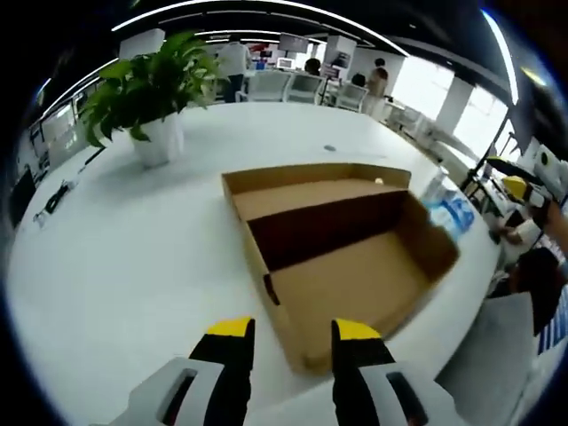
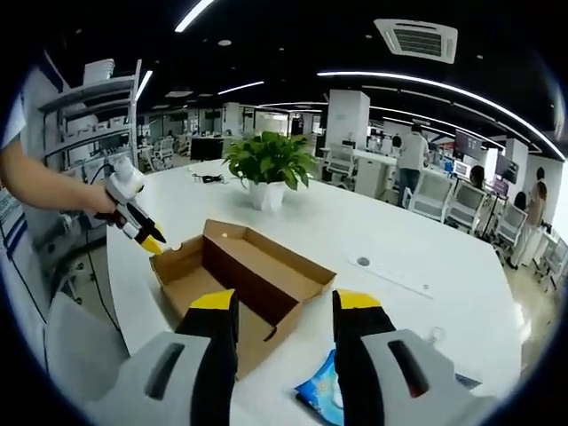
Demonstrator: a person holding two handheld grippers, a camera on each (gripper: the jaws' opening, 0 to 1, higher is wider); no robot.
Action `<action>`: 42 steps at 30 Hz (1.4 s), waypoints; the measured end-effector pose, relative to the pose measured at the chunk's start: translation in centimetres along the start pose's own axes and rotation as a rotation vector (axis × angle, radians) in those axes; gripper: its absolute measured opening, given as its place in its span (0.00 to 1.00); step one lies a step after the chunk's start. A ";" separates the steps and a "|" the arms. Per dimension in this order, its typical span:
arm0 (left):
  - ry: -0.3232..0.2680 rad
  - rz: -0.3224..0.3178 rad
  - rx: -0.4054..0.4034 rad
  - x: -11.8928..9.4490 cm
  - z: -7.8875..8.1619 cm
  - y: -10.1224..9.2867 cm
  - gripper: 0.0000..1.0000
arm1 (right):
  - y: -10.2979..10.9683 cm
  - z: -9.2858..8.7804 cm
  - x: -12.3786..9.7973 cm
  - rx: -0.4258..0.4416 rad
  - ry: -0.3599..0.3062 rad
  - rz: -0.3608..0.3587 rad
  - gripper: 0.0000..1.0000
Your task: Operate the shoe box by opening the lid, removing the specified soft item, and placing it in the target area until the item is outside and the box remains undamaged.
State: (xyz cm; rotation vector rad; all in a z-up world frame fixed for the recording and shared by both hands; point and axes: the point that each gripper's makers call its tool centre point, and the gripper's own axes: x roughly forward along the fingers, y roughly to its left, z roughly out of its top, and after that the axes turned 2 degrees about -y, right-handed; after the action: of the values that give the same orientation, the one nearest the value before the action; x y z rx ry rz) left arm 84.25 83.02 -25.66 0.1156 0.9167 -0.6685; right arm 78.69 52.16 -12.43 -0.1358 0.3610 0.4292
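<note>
Shoe box point(image 1: 342, 253) lay open on white counter point(image 1: 133, 248), blue soft item point(image 2: 321, 392) beside it, left claw point(image 1: 295, 333) spread, right claw point(image 2: 277, 306) spread, both holding nothing.

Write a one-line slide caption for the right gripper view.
Open cardboard shoe box on a white table, a blue packet beside it, the left gripper at its far corner.

No legible text, labels or numbers anywhere.
</note>
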 end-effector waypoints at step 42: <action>0.166 0.148 -0.019 3.5 -1.7 1.2 0.12 | -6.8 -1.8 13.2 0.300 0.116 -0.080 0.27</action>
State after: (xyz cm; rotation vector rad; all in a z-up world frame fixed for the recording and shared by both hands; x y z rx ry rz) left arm 85.30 82.89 -29.61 0.2223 1.0632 -0.5178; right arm 92.26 50.68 -18.64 0.1172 0.5279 0.2848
